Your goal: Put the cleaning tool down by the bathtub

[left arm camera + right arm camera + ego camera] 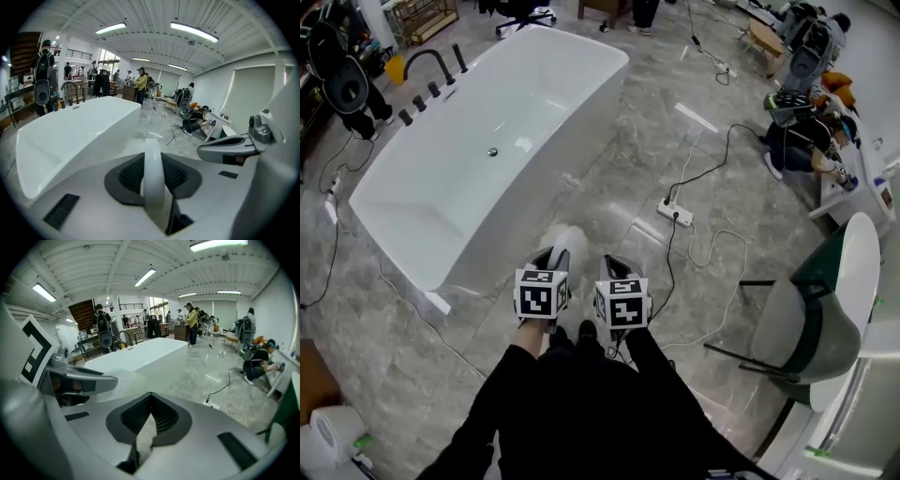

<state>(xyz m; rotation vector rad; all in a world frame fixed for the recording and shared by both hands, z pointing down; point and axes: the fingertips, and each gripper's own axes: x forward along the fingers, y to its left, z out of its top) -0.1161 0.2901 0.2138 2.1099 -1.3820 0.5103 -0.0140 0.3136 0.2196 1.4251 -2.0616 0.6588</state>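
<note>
The white bathtub (441, 187) stands on the marble floor at the upper left. I hold both grippers side by side near its near end. My left gripper (555, 255) is shut on the cleaning tool's white handle (153, 178), which runs up between its jaws. The tool's pale fluffy head (567, 236) hangs just ahead of the jaws, close to the tub's corner. My right gripper (614, 262) sits right of it; its jaw tips meet in the right gripper view (150, 397), and white fluff shows through the slit below them. The tub (140, 357) lies ahead on the left.
A white power strip (675, 213) with black and white cables lies on the floor to the right. A green and white chair (825, 319) stands at the right edge. A black faucet (431, 61) rises at the tub's far side. A person (802, 141) sits on the floor far right.
</note>
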